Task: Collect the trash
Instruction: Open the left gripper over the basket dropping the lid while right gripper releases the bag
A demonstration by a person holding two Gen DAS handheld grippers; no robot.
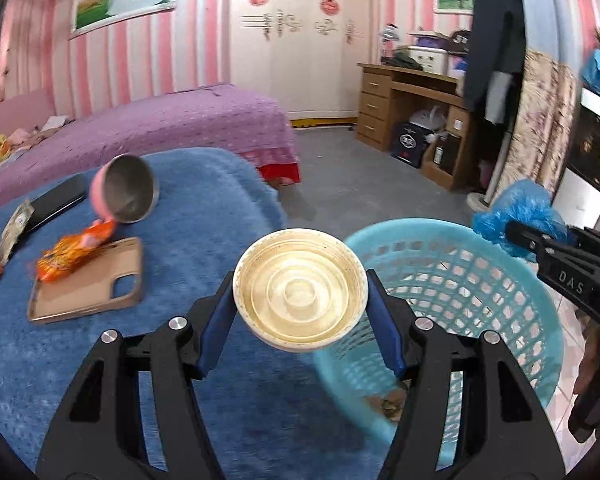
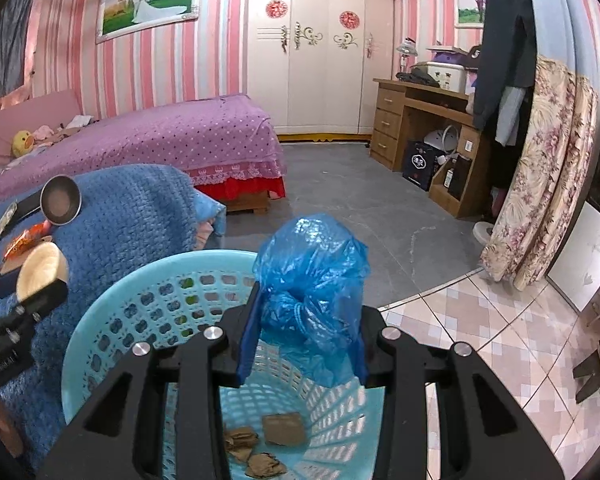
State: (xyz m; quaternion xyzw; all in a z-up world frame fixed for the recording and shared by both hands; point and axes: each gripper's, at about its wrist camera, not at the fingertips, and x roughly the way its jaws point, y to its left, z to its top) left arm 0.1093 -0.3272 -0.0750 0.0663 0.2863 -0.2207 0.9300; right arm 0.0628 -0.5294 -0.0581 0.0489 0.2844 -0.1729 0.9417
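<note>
Beside the blue-blanketed bench (image 1: pixel 204 216), the basket (image 2: pixel 112 320) waits: left hand-held gripper (image 1: pixel 300 304) clamps a lid (image 1: pixel 300 292), right hand-held gripper (image 2: pixel 304 336) grips a plastic bag (image 2: pixel 312 280); releasing the lid early could miss.

Blue blanket (image 1: pixel 204 208): phone case (image 1: pixel 88 284), wrapper (image 1: pixel 74 254), bowl (image 1: pixel 126 188).

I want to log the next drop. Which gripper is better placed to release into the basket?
Right. The right gripper holds the blue bag directly over the basket; the left gripper holds its lid at the rim.
</note>
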